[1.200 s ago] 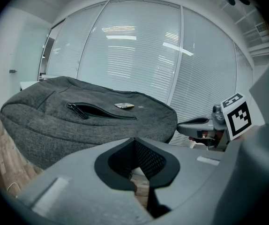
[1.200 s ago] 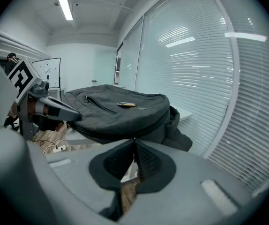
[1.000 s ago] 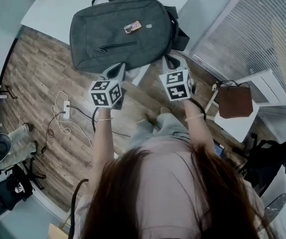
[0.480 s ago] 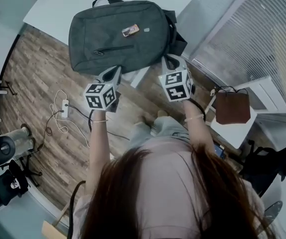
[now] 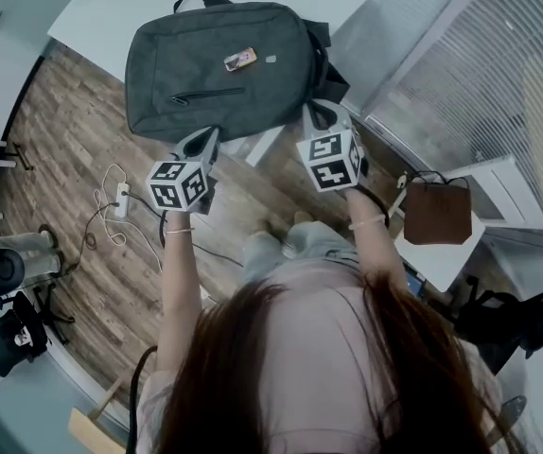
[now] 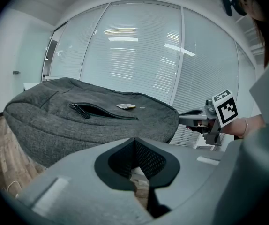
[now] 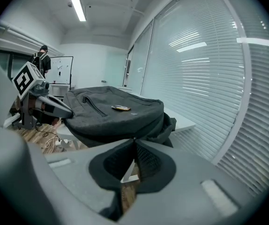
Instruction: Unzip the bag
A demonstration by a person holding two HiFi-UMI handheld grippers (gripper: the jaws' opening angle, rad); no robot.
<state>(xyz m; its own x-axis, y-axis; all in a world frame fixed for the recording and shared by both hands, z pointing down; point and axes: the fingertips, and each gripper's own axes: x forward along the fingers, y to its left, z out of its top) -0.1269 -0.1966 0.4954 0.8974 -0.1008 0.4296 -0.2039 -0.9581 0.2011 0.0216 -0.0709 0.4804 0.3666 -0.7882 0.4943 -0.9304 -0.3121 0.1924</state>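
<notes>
A: how's the bag [image 5: 219, 69] looking?

B: grey fabric backpack, flat on the table [image 5: 111, 12], zip pocket [image 5: 210, 94] and small tag [image 5: 239, 60] on top. It's just ahead of the left gripper [image 5: 205, 138] and right gripper [image 5: 317, 112], both pressed together, empty.

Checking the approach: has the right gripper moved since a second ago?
Yes, slightly: the right gripper edged toward the backpack, away from the brown bag.

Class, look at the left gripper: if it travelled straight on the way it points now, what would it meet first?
Most likely the near side of the grey backpack, which lies just ahead of the left gripper and its closed fingers. Depth is hard to judge, so it might strike low.
</notes>
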